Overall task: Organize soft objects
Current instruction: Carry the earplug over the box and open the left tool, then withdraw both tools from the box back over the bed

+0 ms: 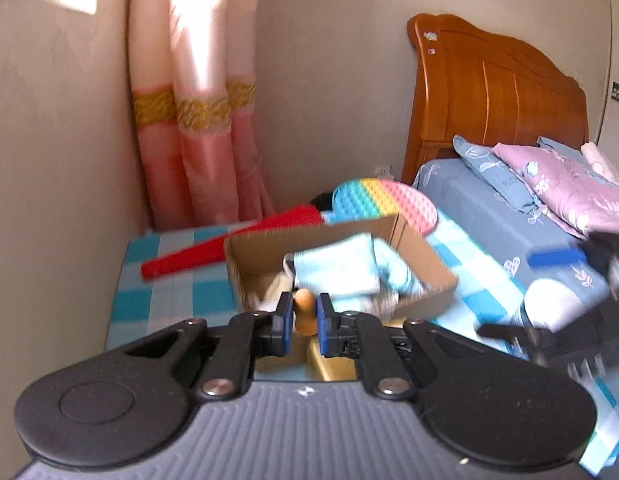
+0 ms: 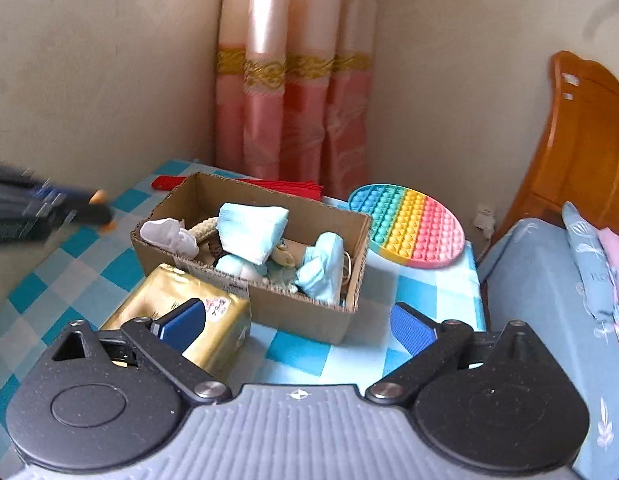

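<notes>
A cardboard box [image 2: 269, 308] stands on the blue checked table and holds light blue cloths [image 2: 253, 232], a white cloth [image 2: 165, 234] and other soft items. The box also shows in the left wrist view [image 1: 425, 264]. My left gripper [image 1: 303, 318] is shut on a small toy with an orange-brown part [image 1: 304, 310], just in front of the box. In the right wrist view that toy [image 2: 95, 210] looks black with orange tips, held blurred at the left above the table. My right gripper [image 2: 297, 326] is open and empty, in front of the box.
A gold tissue pack [image 2: 181, 312] lies against the box's near left side. A rainbow pop mat [image 2: 409, 226] and a red folded fan [image 1: 229, 242] lie behind the box. A pink curtain [image 2: 293, 92] hangs behind. A bed with pillows [image 1: 549, 184] is on the right.
</notes>
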The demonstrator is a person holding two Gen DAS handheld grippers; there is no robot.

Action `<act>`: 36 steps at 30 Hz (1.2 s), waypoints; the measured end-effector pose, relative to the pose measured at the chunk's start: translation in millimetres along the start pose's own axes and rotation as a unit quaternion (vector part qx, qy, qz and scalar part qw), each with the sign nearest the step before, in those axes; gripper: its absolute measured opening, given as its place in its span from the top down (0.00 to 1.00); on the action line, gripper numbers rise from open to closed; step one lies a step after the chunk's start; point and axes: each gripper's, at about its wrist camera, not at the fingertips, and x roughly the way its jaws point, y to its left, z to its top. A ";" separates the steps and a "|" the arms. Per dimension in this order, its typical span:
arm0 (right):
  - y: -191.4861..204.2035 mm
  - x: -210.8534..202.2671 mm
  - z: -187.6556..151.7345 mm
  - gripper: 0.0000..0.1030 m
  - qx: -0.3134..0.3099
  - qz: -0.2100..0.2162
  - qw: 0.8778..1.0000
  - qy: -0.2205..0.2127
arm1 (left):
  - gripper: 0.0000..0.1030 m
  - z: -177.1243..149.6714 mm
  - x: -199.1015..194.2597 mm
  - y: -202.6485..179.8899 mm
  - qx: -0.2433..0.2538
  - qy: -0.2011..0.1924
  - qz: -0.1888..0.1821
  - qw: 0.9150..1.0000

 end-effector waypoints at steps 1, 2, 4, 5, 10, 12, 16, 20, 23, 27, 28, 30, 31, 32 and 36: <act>-0.1 -4.5 -3.6 0.02 0.005 0.000 1.000 -0.001 | 0.90 6.1 5.1 0.5 0.002 0.000 -0.002 1.000; -0.5 -7.2 -4.8 0.02 0.011 -0.001 1.000 -0.002 | 0.90 12.3 11.4 1.4 0.002 0.001 -0.005 1.000; -0.3 -14.1 -8.5 0.02 0.020 0.000 1.000 -0.005 | 0.90 24.3 28.3 5.0 -0.002 0.009 -0.007 1.000; -0.1 -17.0 -9.8 0.02 0.022 0.001 1.000 -0.005 | 0.90 29.7 38.7 6.3 0.001 0.015 -0.009 1.000; -1.3 -29.1 -13.9 0.01 0.034 0.007 0.999 -0.011 | 0.85 42.4 81.1 13.8 -0.004 0.045 0.012 0.999; -2.4 -33.1 -14.6 0.00 0.035 0.005 0.999 -0.014 | 0.55 43.8 91.2 17.4 -0.014 0.053 0.019 0.998; -5.1 -35.5 -15.6 0.00 0.039 0.003 0.999 -0.015 | 0.04 39.7 76.8 21.2 -0.039 0.005 0.038 0.999; -6.5 -32.3 -16.1 0.00 0.048 0.003 0.999 -0.008 | 0.02 35.2 56.0 20.4 -0.042 -0.005 0.047 0.998; -6.4 -30.2 -15.6 0.00 0.056 0.000 0.998 0.000 | 0.01 26.9 37.0 13.7 -0.036 -0.012 0.072 0.997; -7.6 -24.4 -14.1 0.00 0.077 -0.016 0.997 0.023 | 0.01 1.3 11.7 0.7 -0.045 -0.010 0.072 0.996; -8.2 -22.2 -14.6 0.00 0.084 -0.023 0.996 0.032 | 0.01 -6.8 6.1 -3.6 -0.049 -0.007 0.070 0.996; -8.4 -16.4 -16.5 0.00 0.096 -0.039 0.993 0.051 | 0.01 -24.8 -4.2 -12.1 -0.059 0.002 0.077 0.995; -8.1 -13.5 -18.2 0.00 0.100 -0.047 0.992 0.062 | 0.01 -31.8 -7.9 -16.5 -0.062 0.007 0.087 0.994; -7.7 -10.6 -20.1 0.00 0.103 -0.055 0.990 0.074 | 0.01 -39.5 -12.2 -21.3 -0.064 0.015 0.100 0.993; -2.1 -10.7 -25.9 0.00 0.108 -0.061 0.988 0.094 | 0.01 -55.4 -27.0 -35.0 -0.054 0.034 0.143 0.988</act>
